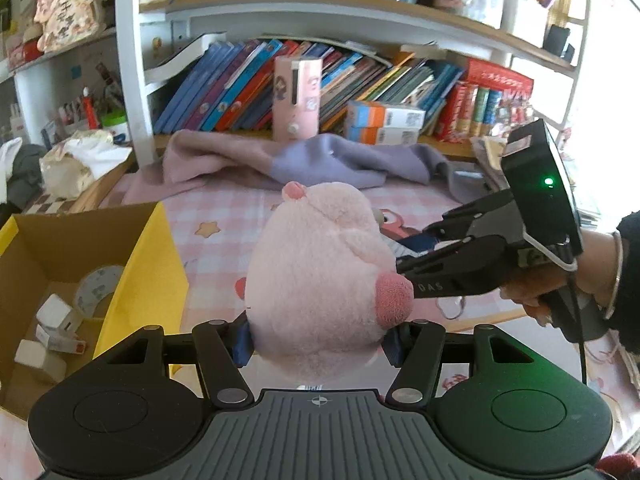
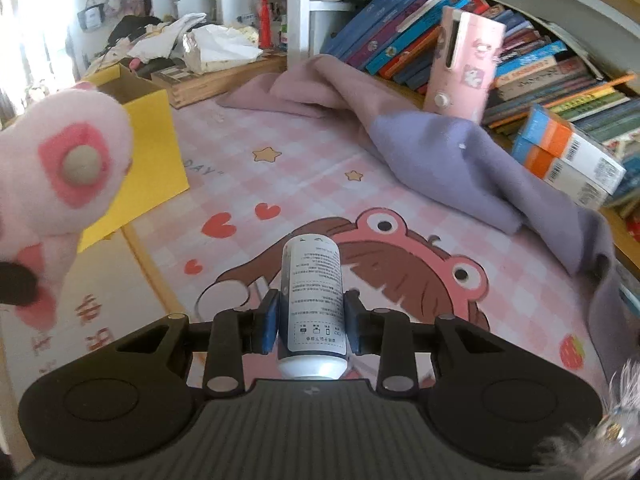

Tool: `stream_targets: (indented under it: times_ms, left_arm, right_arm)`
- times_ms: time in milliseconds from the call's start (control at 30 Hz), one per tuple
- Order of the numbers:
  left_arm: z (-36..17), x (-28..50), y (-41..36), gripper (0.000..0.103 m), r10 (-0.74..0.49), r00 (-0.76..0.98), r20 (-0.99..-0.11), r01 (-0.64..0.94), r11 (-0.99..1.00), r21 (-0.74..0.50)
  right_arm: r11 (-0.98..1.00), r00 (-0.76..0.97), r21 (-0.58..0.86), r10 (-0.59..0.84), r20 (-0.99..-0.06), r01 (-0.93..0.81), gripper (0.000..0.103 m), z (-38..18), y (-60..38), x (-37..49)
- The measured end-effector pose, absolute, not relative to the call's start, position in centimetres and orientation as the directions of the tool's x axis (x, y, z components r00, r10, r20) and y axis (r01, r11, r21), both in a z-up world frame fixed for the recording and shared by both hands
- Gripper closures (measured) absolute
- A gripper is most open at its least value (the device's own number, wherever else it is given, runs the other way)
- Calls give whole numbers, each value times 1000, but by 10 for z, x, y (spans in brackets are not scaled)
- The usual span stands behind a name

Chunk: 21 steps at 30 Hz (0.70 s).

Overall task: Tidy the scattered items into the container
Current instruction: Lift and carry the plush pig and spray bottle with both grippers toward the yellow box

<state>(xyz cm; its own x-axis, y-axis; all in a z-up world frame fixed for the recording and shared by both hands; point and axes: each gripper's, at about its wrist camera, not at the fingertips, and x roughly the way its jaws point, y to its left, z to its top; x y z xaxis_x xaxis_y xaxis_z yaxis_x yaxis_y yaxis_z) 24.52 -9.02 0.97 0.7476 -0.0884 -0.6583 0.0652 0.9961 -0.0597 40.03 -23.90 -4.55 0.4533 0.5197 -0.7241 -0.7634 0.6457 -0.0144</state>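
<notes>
Currently left gripper [image 1: 318, 344] clamps pink plush toy [image 1: 320, 276]: soft, light, squashes; grip mid-body. Yellow box [image 1: 136, 264] at 9 o'clock. Right gripper [image 2: 310, 330] pinches white bottle [image 2: 314, 304]: rigid, smooth, slip-prone; hold mid-barrel.

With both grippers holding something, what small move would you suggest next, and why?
Probably swing the left gripper leftward over the yellow box. It is shut on the pink plush toy, and the box, open-topped and already holding small items, lies just to its left. The right gripper, shut on the white bottle, could follow.
</notes>
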Motion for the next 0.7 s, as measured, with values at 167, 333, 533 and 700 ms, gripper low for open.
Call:
stream_targets:
  times_ms: [167, 333, 533, 700]
  left_arm:
    - [17, 234, -88, 44, -134, 758, -638, 95, 991, -95]
    - [26, 219, -86, 44, -176, 766, -618, 146, 984, -99]
    - [32, 200, -72, 44, -222, 775, -591, 168, 975, -146]
    - [35, 184, -61, 44, -262, 770, -582, 215, 965, -150]
  right_arm:
    - [692, 491, 5, 517, -701, -721, 72, -26, -255, 372]
    - [748, 564, 2, 502, -656, -664, 72, -3, -267, 339]
    - [840, 674, 9, 441, -593, -542, 72, 19, -280, 298]
    - [889, 731, 14, 385, -563, -458, 72, 31, -282, 261]
